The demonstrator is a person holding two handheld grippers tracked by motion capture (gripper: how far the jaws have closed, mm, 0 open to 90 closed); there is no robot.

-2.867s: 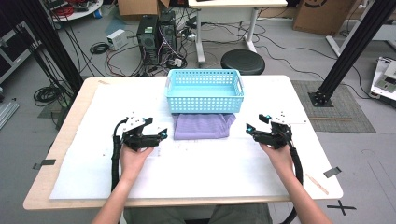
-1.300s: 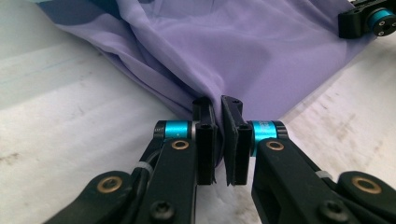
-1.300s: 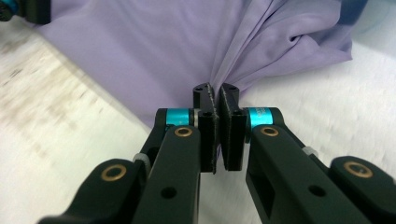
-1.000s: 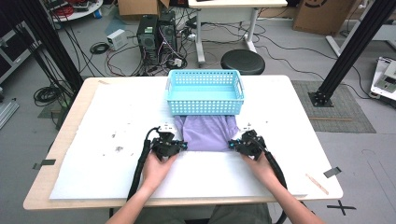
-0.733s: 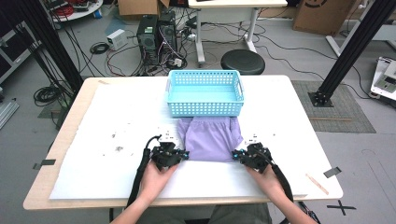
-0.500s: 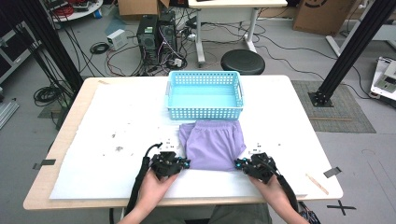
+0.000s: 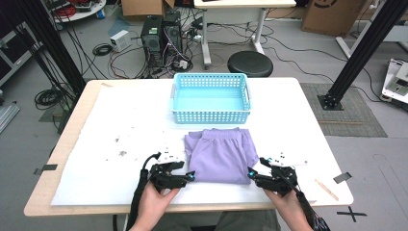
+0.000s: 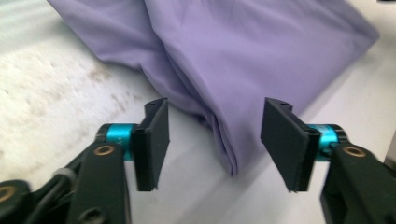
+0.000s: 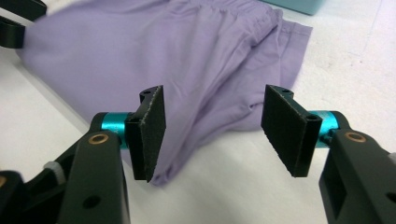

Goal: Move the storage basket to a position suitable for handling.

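Observation:
A purple folded garment point(image 7: 220, 155) with a gathered waistband lies flat on the white table cover, just in front of the light blue basket point(image 7: 211, 115). My left gripper point(image 7: 191, 175) sits at the garment's near left corner, open, with the cloth's corner point(image 8: 224, 154) lying between its jaws, untouched. My right gripper point(image 7: 250, 173) rests at the near right corner, also open, the purple garment point(image 9: 187, 93) edge lying between and beyond its jaws. In the right gripper view, the left gripper point(image 9: 14, 21) shows at the top left.
The empty basket stands at the table's far middle. Dark specks point(image 7: 120, 153) mark the white cover point(image 7: 115, 125) left of the garment. A thin stick point(image 7: 326, 188) and tape point(image 7: 342, 177) lie near the right front edge. A stool point(image 7: 249, 62) and computers point(image 7: 161, 36) stand beyond the table.
Both grippers drew the garment toward the person, out from beside the basket, and have now let go with jaws open at its near corners.

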